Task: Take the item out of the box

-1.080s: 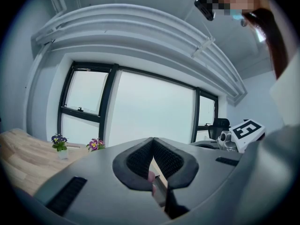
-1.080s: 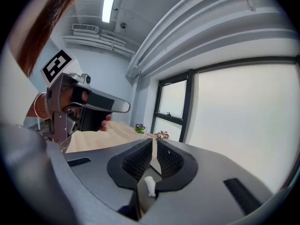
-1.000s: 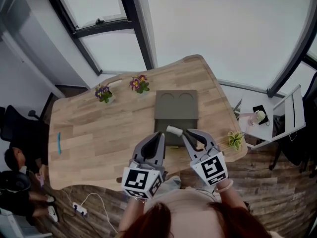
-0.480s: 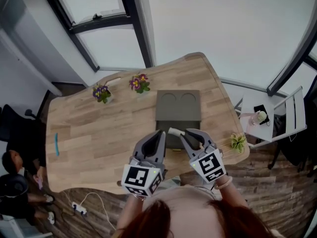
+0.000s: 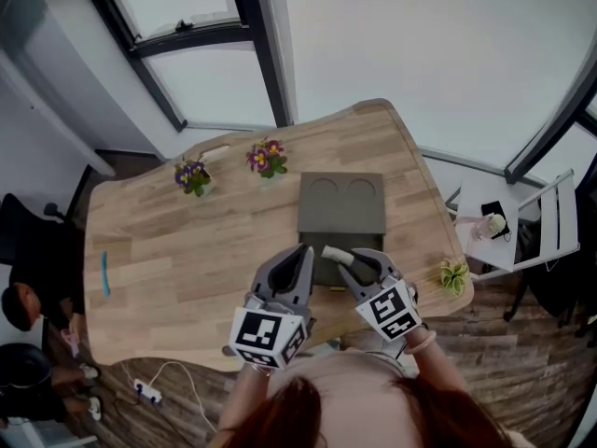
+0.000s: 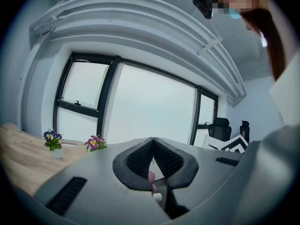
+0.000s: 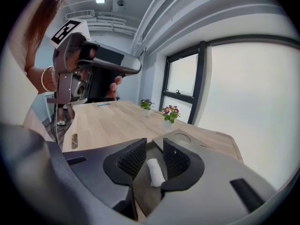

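Since the earlier frame, the right claw [image 7: 153, 146] has lowered toward the box [image 5: 341, 203]. Its jaws have just been opening and are now released. The white roll [image 7: 155, 171] lies between them, over the box's near half. The left claw [image 6: 153, 142] is clenched.

Soft, even daylight floods through the tall black-framed windows [image 5: 205, 73], blown out to white; fisheye curvature bends edges, and both gripper views darken at corners.
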`<action>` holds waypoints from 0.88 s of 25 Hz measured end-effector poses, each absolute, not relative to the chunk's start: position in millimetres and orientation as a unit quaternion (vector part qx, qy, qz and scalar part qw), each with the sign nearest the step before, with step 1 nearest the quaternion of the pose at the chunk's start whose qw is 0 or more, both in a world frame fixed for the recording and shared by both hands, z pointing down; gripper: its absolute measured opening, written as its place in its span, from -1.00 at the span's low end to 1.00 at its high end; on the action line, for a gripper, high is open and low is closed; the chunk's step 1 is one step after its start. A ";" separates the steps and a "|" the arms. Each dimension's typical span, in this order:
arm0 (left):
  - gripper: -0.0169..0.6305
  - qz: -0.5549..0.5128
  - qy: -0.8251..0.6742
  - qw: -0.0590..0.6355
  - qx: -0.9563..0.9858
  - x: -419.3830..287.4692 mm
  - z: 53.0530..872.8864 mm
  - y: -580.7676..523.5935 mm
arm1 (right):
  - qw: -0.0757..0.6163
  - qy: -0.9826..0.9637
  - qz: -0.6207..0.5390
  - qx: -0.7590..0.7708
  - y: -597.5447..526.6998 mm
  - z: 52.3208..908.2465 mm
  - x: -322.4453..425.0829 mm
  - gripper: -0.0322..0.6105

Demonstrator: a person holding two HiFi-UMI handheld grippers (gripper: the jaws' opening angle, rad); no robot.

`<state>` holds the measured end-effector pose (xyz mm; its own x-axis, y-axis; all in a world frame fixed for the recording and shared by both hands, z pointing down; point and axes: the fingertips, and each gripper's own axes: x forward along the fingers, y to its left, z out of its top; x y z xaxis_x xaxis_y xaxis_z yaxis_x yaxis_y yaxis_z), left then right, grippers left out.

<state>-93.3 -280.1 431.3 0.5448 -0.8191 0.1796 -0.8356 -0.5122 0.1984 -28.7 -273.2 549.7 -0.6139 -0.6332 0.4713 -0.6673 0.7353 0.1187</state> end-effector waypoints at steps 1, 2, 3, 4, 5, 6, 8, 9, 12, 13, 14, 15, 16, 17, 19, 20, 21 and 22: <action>-0.94 0.031 -0.476 0.133 0.869 -94.1 431.9 -281.1 | 0.256 -0.897 0.035 0.358 -273.3 554.7 -29.8 -0.64; -0.94 0.030 -0.476 0.134 0.869 -94.9 432.3 -282.0 | 0.263 -0.897 0.036 0.354 -273.6 559.5 -30.7 -0.63; -0.94 0.030 -0.475 0.135 0.869 -95.6 432.6 -283.1 | 0.271 -0.896 0.036 0.351 -274.1 564.4 -31.2 -0.62; -0.94 0.030 -0.475 0.135 0.869 -96.2 432.8 -284.6 | 0.278 -0.895 0.036 0.347 -275.1 569.3 -31.5 -0.62; -0.94 0.030 -0.474 0.135 0.870 -96.6 433.3 -286.1 | 0.285 -0.894 0.036 0.344 -276.4 573.9 -31.7 -0.61; -0.94 0.030 -0.473 0.136 0.870 -97.0 434.1 -287.4 | 0.290 -0.894 0.036 0.341 -277.6 578.1 -32.3 -0.60; -0.94 0.032 -0.474 0.138 0.869 -97.9 436.0 -289.5 | 0.301 -0.893 0.039 0.333 -279.5 586.5 -34.0 -0.58; -0.94 0.033 -0.474 0.138 0.869 -98.4 437.1 -290.4 | 0.307 -0.892 0.041 0.330 -280.1 591.1 -34.6 -0.56; -0.94 0.035 -0.474 0.140 0.869 -99.8 440.0 -293.0 | 0.324 -0.889 0.052 0.320 -281.6 605.0 -36.0 -0.54; -0.94 0.035 -0.473 0.140 0.869 -100.1 440.7 -293.7 | 0.331 -0.887 0.054 0.317 -281.8 609.6 -36.0 -0.53; -0.94 0.035 -0.473 0.140 0.869 -100.5 441.4 -294.4 | 0.337 -0.886 0.057 0.314 -282.1 614.1 -35.9 -0.52; -0.94 0.036 -0.473 0.141 0.869 -101.1 442.0 -295.1 | 0.343 -0.884 0.059 0.311 -282.4 618.5 -35.9 -0.51; -0.94 0.036 -0.473 0.141 0.869 -101.6 442.7 -295.9 | 0.349 -0.883 0.061 0.308 -282.9 623.0 -36.0 -0.51; -0.94 0.037 -0.473 0.141 0.869 -102.0 443.3 -296.7 | 0.355 -0.881 0.063 0.305 -283.3 627.9 -35.7 -0.51; -0.94 0.037 -0.472 0.143 0.869 -103.0 444.6 -298.0 | 0.367 -0.877 0.070 0.301 -283.8 637.7 -34.5 -0.50; -0.94 0.037 -0.472 0.145 0.869 -103.6 445.5 -298.4 | 0.371 -0.876 0.073 0.300 -284.0 642.3 -34.2 -0.49; -0.94 0.038 -0.472 0.145 0.869 -104.2 446.4 -298.6 | 0.375 -0.875 0.076 0.298 -284.4 646.6 -33.9 -0.48; -0.94 0.039 -0.472 0.145 0.869 -104.5 447.3 -298.9 | 0.379 -0.873 0.079 0.297 -285.0 650.8 -33.6 -0.48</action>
<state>-104.5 -298.9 447.3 0.5522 -0.8081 0.2051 -0.8308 -0.5131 0.2155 -33.6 -285.0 650.8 -0.5370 -0.4587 0.7080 -0.5786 0.8110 0.0866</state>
